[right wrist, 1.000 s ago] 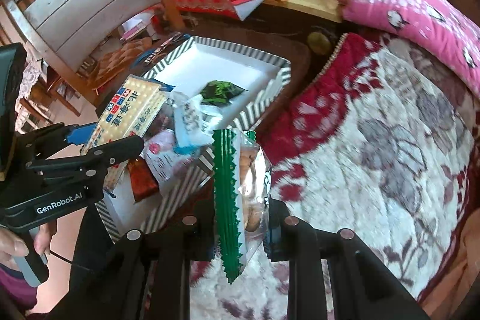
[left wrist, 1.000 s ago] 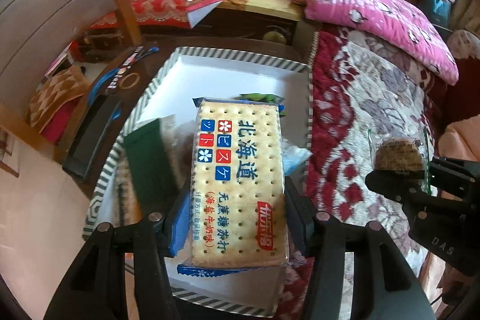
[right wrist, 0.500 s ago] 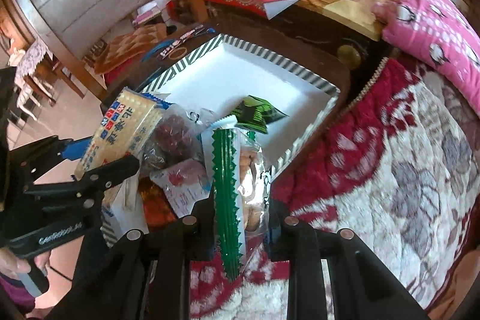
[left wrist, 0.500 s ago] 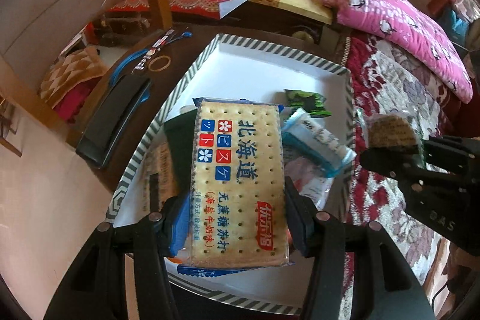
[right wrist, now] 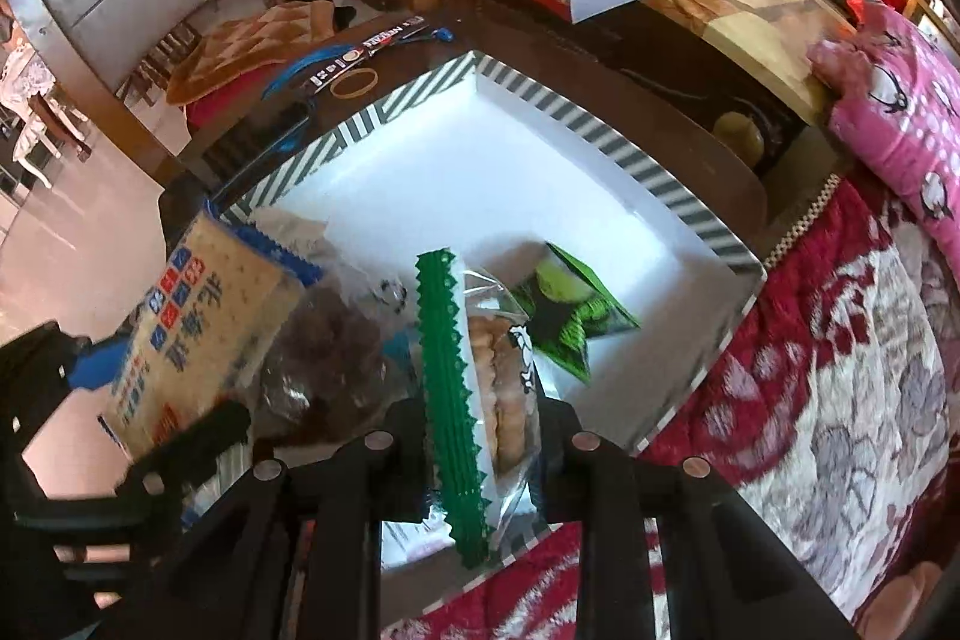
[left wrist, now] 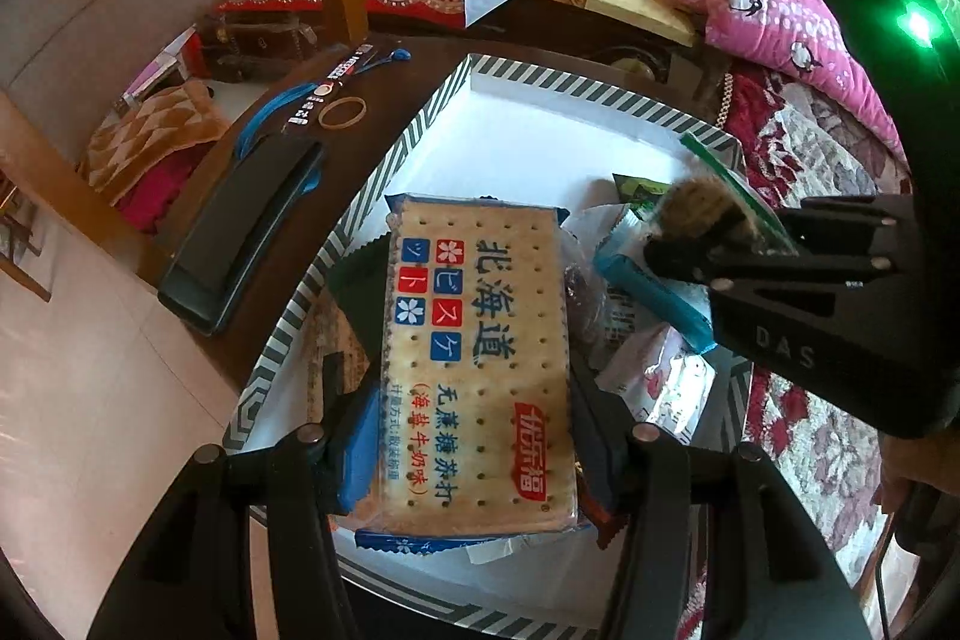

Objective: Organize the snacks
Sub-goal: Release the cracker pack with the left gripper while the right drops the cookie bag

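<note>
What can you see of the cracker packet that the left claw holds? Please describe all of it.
The cracker packet is a long flat rectangle in clear film with blue serrated end seams. Pale dotted soda crackers show through, printed with blue and red Chinese characters, small red and blue squares and a red logo. The left claw grips its long sides, so it lies face up, lengthwise along the claw, above the other snacks in the striped tray.

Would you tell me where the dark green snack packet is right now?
In the right wrist view, the dark green snack packet lies inside the striped tray, just right of the clear biscuit bag.
</note>
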Demonstrator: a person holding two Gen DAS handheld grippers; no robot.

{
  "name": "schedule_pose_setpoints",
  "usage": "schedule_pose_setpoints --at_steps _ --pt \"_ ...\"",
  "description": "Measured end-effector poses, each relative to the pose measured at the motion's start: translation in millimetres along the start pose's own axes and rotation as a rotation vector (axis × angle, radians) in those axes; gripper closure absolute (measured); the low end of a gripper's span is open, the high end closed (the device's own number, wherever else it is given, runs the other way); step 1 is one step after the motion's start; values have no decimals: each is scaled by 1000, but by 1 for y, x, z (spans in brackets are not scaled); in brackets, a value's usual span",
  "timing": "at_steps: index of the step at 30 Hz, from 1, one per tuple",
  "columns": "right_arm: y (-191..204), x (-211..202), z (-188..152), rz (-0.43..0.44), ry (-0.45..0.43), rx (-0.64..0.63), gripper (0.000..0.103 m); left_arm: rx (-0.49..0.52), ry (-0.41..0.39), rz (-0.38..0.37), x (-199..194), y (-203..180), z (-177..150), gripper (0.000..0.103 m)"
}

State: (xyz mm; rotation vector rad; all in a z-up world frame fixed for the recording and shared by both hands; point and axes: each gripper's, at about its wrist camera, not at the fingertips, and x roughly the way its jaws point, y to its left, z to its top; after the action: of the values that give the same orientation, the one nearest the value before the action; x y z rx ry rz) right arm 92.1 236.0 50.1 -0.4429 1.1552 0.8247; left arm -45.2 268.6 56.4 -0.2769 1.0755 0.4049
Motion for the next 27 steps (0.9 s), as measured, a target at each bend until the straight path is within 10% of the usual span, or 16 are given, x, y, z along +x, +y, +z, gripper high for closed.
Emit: schedule_pose_setpoints --at_steps 6,27 --pt "2 -7 -2 41 -23 21 48 -5 -4 22 1 0 1 41" --pt "-12 -79 -58 123 -168 142 34 -10 -100 55 -38 -9 -13 20"
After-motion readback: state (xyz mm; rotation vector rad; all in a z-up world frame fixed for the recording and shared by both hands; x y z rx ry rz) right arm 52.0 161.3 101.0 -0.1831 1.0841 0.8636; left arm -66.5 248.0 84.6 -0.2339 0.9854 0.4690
